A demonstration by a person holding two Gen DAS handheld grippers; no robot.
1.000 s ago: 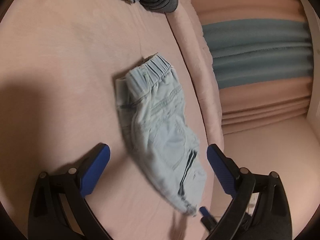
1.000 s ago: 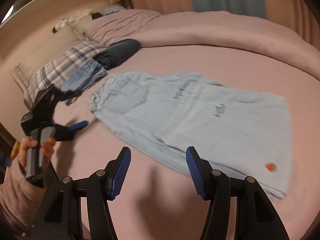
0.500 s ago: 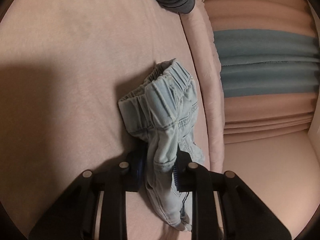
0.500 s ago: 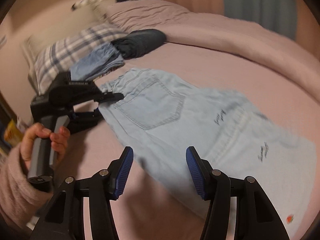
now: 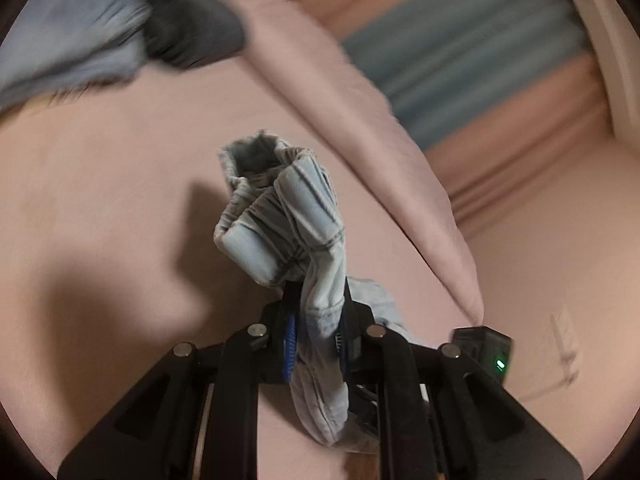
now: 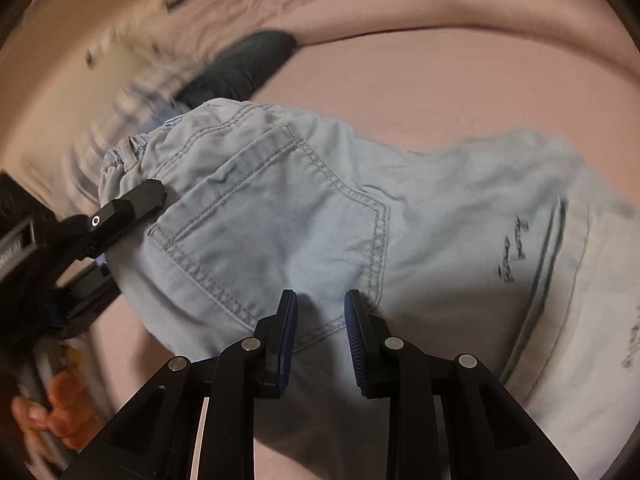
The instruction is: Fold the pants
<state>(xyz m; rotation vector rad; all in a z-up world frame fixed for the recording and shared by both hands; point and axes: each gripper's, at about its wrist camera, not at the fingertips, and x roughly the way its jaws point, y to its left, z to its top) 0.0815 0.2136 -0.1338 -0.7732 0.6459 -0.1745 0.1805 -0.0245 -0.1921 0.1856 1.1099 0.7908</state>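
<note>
Light blue denim pants (image 6: 320,208) lie on the pink bed sheet, back pocket up, legs trailing to the right. My left gripper (image 5: 316,332) is shut on the pants' elastic waistband (image 5: 280,204) and holds it bunched and lifted above the sheet. The left gripper also shows in the right wrist view (image 6: 120,216) at the waistband's left end. My right gripper (image 6: 320,320) is over the pants just below the pocket, its jaws narrowed around a fold of the denim with a small gap between the pads.
A dark folded garment (image 6: 240,68) and a blue folded garment (image 5: 72,48) lie near a plaid pillow at the head of the bed. A rolled pink duvet (image 5: 360,128) runs along the far side. Pink and blue striped curtains (image 5: 480,52) hang behind.
My left gripper closed on the waistband and lifted it, bunching the fabric. My right gripper moved down onto the pants and narrowed its jaws from wide open.
</note>
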